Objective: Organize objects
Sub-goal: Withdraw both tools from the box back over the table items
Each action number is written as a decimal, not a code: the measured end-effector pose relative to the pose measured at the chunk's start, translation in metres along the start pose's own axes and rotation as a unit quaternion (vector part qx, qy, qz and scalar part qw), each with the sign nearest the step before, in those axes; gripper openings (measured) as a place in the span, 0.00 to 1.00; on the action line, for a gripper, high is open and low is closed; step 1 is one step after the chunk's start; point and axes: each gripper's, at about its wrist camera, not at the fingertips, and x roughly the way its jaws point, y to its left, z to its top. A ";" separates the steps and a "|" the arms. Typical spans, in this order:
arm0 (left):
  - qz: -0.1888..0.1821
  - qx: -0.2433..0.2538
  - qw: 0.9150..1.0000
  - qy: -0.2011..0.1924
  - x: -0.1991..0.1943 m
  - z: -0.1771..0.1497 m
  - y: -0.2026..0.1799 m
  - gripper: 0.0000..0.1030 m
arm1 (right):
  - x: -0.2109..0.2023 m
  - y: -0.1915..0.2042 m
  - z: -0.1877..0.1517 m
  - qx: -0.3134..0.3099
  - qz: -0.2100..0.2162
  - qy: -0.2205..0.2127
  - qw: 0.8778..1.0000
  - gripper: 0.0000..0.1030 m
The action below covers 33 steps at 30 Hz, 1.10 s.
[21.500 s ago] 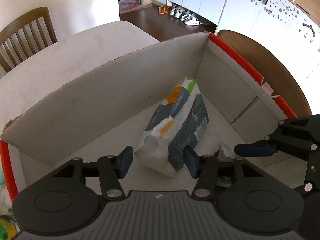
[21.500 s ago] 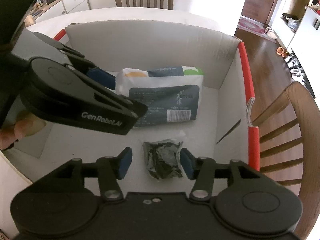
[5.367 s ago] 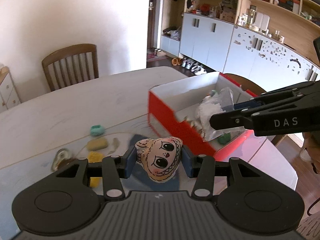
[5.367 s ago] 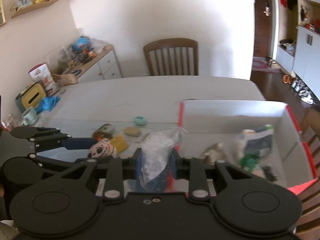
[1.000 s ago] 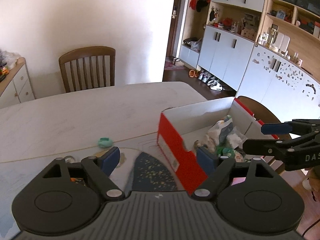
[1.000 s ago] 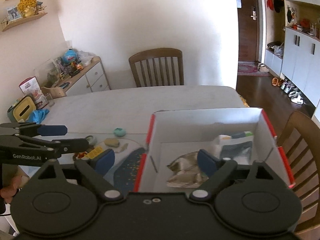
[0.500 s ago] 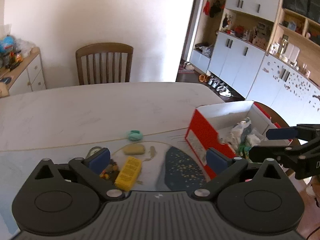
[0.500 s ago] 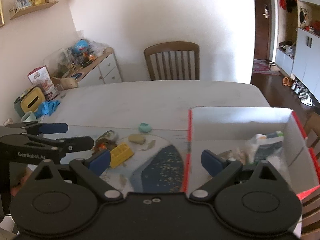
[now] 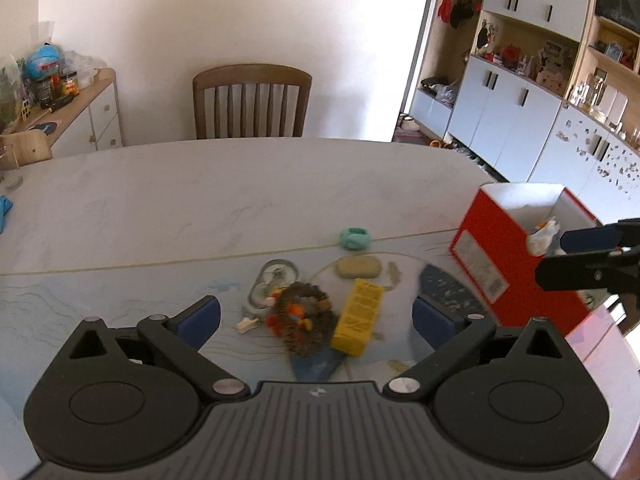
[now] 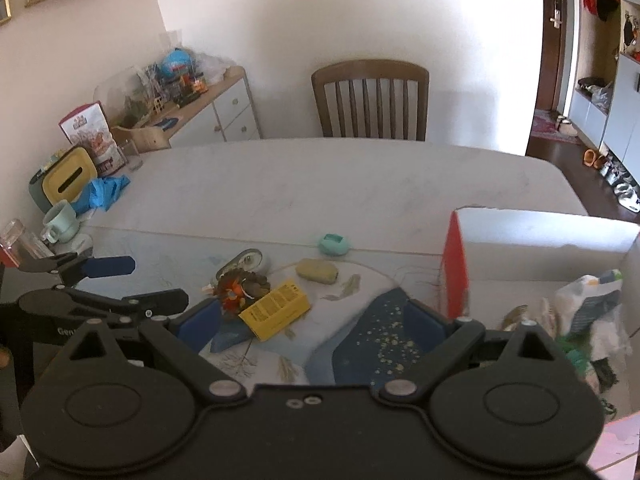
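Both tools are hanging over the desk point(image 9: 248, 184) with fingers apart and empty: left tool point(image 9: 316, 318) over the yellow box point(image 9: 357, 317), right tool point(image 10: 312, 320) left of what is probably a red-sided carton point(image 10: 456, 268).

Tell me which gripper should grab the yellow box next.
Left. The left gripper hangs open with the yellow box between its fingers, while the right gripper, also open, sits nearer the red box.

A lived-in home dining room. A wooden slat-back chair point(image 9: 251, 100) stands at the pale marble counter point(image 9: 240, 184). White cupboards point(image 9: 500, 116) line one wall, shoes point(image 10: 618, 188) by the doorway.
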 end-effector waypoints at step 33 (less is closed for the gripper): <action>0.061 0.015 0.998 0.014 0.081 -0.033 0.019 0.92 | 0.149 0.024 0.012 0.053 -0.044 0.127 0.989 0.87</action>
